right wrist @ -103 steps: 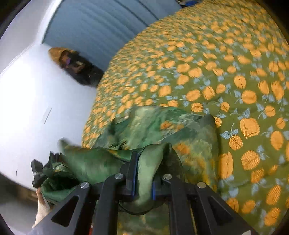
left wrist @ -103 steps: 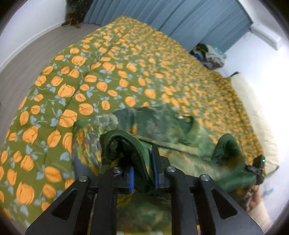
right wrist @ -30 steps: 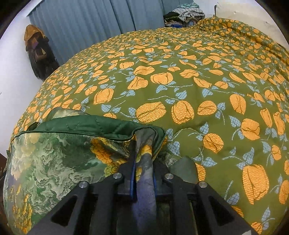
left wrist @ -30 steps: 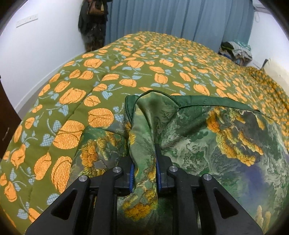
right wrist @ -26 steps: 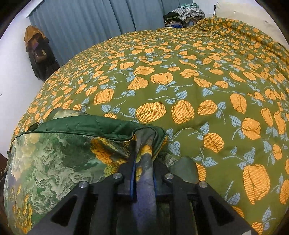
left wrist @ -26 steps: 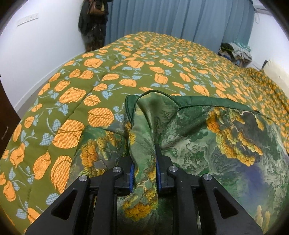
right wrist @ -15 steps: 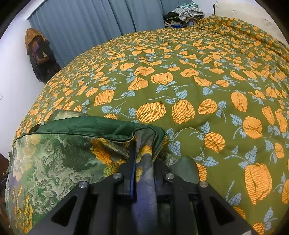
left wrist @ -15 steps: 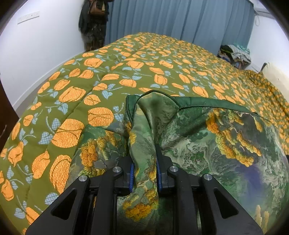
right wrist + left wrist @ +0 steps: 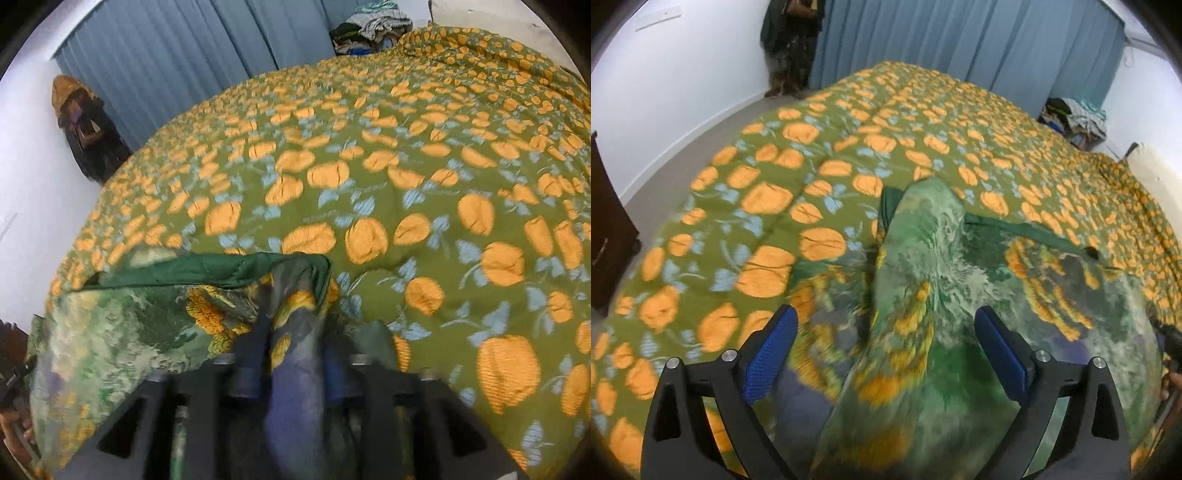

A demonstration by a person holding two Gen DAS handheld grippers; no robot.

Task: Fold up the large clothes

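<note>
A large green garment (image 9: 960, 288) with a landscape print and orange patches lies on the bed near its front edge. It also shows in the right wrist view (image 9: 155, 317). My left gripper (image 9: 882, 350) is open, its blue pads spread wide on either side of a raised fold of the garment. My right gripper (image 9: 295, 369) is blurred and stays shut on a corner fold of the garment, beside its dark green quilted lining (image 9: 207, 271).
The bed is covered by an olive quilt with orange flowers (image 9: 820, 177), also in the right wrist view (image 9: 424, 192). Blue curtains (image 9: 960, 44) hang behind. A pile of clothes (image 9: 1075, 114) lies at the far right. Dark furniture (image 9: 605, 229) stands left.
My left gripper has opened and let go of the garment fold, and has pulled back a little. My right gripper still holds its fold and has shifted slightly.
</note>
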